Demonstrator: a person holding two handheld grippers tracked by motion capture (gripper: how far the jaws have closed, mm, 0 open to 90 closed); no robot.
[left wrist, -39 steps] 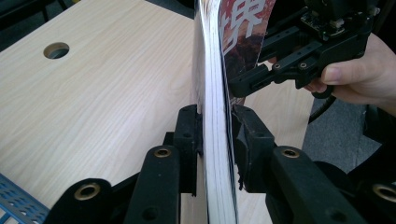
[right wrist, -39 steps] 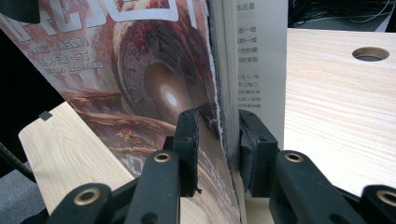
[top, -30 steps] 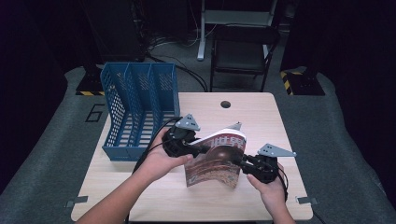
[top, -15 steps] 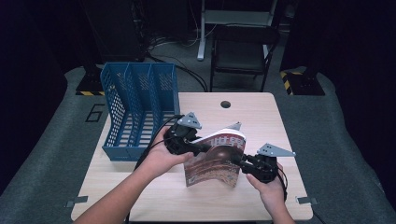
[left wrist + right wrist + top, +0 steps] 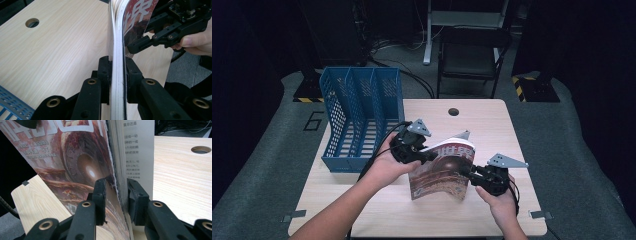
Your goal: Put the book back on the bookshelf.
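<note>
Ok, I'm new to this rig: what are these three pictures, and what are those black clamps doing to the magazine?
No robot here: a person holds a hand-held gripper in each hand. The high view looks down on the wooden table. The other two come from cameras riding on each gripper, looking along its black jaws. The left gripper and right gripper both clamp one magazine, held upright and slightly bowed. In the gripper views the jaws pinch its page edges. A blue file rack stands at the table's left.

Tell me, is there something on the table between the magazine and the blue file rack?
Nothing visible. The magazine is held upright by both grippers, left and right. Between it and the rack is the left gripper itself and bare table; the rack's slots look empty.
</note>
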